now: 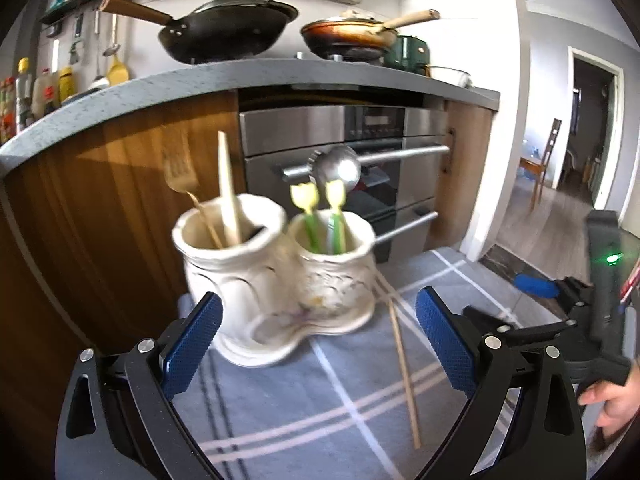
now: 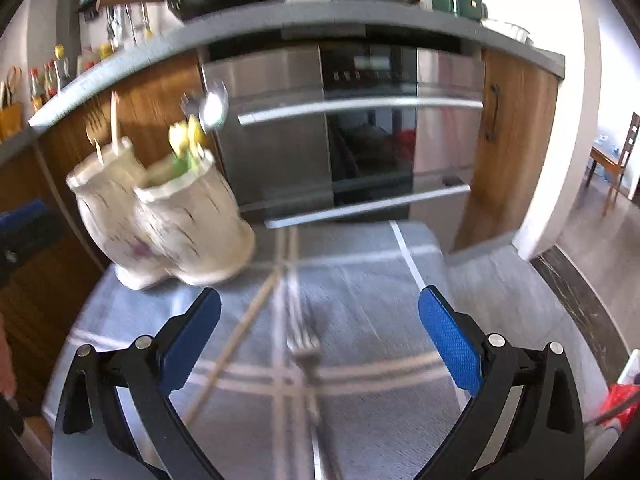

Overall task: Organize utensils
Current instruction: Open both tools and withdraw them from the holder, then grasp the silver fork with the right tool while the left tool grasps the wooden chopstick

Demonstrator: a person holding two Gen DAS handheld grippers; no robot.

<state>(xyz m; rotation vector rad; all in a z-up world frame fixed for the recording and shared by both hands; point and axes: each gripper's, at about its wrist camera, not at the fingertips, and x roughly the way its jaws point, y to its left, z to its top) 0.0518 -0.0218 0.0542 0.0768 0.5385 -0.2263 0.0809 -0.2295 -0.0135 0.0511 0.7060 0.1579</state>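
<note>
The right wrist view is smeared by motion: the fork [image 2: 305, 350] on the cloth [image 2: 380, 312] shows only as a grey streak with vague tines, its handle running off the bottom edge. The chopstick [image 2: 236, 336] beside it blurs to a pale line. In the holder [image 1: 276, 280], the lower ends of the gold fork [image 1: 182, 178], spatula [image 1: 228, 192] and ladle [image 1: 338, 166] are hidden inside the cups.

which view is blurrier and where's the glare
Right wrist view is blurrier: the ceramic holder, fork and chopstick on the cloth smear. Left wrist view is sharper, only the holder soft. Glare sits on the ladle bowl in both.
</note>
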